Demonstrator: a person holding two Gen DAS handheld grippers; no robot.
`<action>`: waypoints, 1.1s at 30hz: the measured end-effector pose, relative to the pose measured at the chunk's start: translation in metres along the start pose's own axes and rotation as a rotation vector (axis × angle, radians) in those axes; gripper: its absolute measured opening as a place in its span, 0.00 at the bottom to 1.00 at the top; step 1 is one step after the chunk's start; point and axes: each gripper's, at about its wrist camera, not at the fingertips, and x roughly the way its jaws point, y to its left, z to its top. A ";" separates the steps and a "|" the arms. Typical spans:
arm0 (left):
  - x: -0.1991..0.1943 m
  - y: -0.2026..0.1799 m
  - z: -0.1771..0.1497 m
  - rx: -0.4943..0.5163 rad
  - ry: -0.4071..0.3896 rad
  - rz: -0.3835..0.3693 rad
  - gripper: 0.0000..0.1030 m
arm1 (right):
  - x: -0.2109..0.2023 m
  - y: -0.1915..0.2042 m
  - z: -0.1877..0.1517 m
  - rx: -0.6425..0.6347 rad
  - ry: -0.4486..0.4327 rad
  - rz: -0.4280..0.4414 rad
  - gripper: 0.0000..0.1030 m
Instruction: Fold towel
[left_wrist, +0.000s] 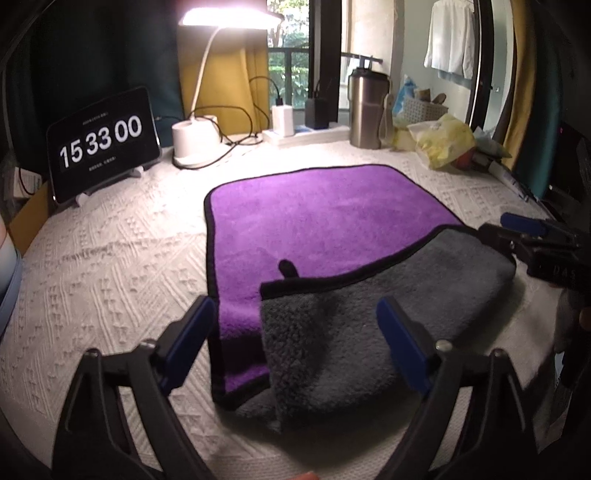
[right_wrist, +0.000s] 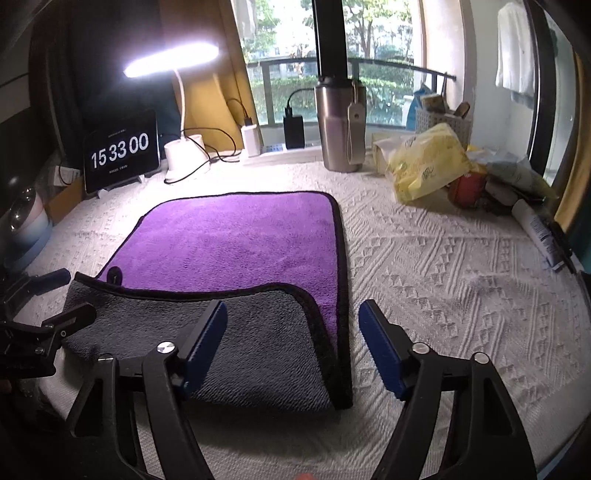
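A towel lies on the white textured table cover; it is purple on top, grey underneath, with black trim. Its near part is folded over, showing a grey flap. It also shows in the right wrist view, with the grey flap nearest. My left gripper is open and empty, hovering over the flap's left near corner. My right gripper is open and empty, over the flap's right edge. Each gripper shows in the other's view: the right gripper and the left gripper.
At the back stand a tablet clock, a lit desk lamp with cables, chargers, a steel tumbler, a basket and yellow bags. A tube lies at the right edge. A rounded object is at left.
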 end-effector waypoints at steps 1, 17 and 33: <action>0.006 0.001 -0.001 -0.005 0.019 -0.003 0.87 | 0.004 0.000 0.001 0.003 0.008 0.004 0.70; 0.018 -0.008 -0.001 0.035 0.101 -0.039 0.52 | 0.038 0.005 0.004 -0.057 0.149 0.037 0.27; -0.003 -0.002 0.003 0.032 0.044 -0.089 0.12 | -0.003 0.021 0.009 -0.097 -0.016 0.010 0.05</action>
